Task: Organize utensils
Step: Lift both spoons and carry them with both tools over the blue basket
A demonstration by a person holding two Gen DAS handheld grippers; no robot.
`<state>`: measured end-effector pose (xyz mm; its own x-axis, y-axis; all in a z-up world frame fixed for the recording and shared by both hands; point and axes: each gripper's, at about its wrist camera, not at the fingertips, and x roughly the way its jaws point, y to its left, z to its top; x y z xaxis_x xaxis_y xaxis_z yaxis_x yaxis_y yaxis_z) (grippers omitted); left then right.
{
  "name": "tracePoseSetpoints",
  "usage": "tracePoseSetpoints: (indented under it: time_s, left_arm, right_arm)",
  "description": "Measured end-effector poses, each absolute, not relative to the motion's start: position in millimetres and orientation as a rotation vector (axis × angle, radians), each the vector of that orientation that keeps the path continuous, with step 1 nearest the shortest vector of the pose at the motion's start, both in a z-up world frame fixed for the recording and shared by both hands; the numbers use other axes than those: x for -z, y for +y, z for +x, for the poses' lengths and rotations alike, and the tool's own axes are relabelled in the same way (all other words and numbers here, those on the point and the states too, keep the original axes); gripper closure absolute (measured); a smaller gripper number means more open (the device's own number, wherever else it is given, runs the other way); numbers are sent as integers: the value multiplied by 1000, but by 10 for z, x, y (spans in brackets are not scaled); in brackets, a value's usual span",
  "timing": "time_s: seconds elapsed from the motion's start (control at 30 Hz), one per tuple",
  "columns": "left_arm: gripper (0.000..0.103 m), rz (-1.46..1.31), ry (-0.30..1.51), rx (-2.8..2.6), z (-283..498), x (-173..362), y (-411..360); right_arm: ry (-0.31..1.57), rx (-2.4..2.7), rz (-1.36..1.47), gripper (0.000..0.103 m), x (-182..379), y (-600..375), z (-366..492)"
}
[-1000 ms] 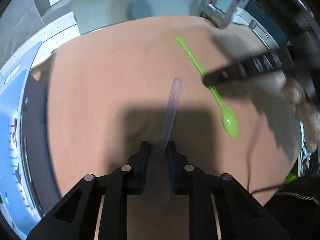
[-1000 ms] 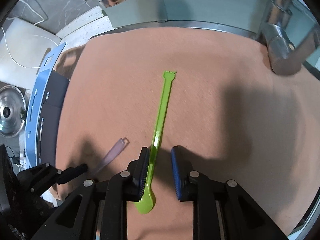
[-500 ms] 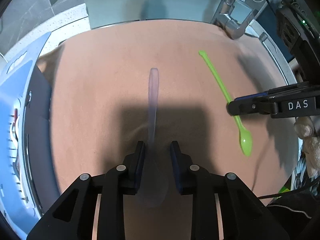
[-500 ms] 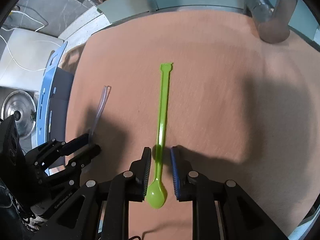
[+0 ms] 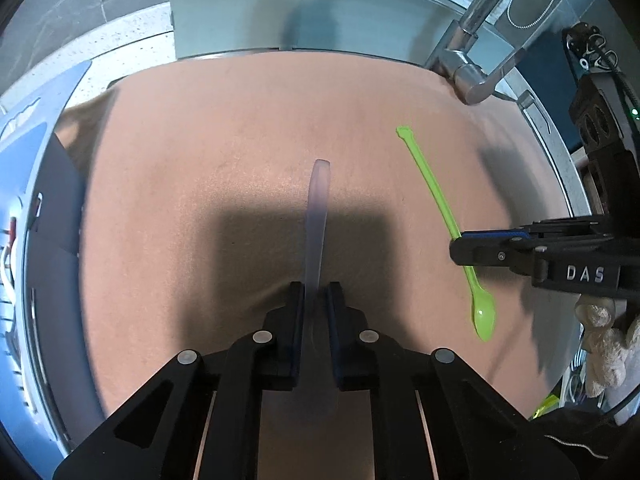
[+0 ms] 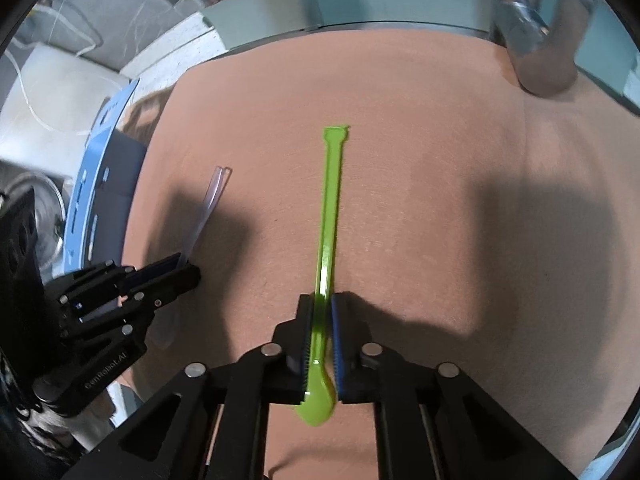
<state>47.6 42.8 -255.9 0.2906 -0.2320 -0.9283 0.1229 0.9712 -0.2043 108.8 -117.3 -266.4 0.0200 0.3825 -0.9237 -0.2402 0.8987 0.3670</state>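
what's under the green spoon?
Under the green spoon only the brown cloth shows. The right gripper, shut on its handle near the bowl, hides the cloth there. What the cloth covers can't be seen.

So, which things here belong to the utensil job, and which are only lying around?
Belong to the job:
- green spoon, clamped in the right gripper
- clear spoon, clamped in the left gripper

Just lying about:
- faucet
- blue rack
- brown mat
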Motion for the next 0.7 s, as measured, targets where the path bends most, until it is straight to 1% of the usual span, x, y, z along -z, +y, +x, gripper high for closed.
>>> tracePoseSetpoints:
  time_s: [0.07, 0.1, 0.13, 0.3, 0.43, 0.7]
  left_arm:
    - [93, -119, 1249, 231, 469, 2555, 436]
    - [96, -129, 1246, 230, 466, 2550, 439]
    - [96, -137, 1242, 229, 462, 2543, 440]
    - [97, -171, 1219, 221, 405, 2514, 456]
    - [97, -170, 1223, 213, 387, 2521, 487]
    - [96, -34, 1262, 206, 446, 2553, 349]
  right_arm:
    - [1474, -479, 178, 97, 2680, -1245, 1085]
    - [1471, -476, 196, 97, 2684, -1265, 1081]
    - [1467, -474, 222, 97, 2690, -1289, 1073]
    - [1469, -470, 336, 97, 2707, -1440, 1044]
    - [1456, -467, 348, 97, 2666, -1476, 1040]
    - [1447, -473, 317, 97, 2648, -1422, 1043]
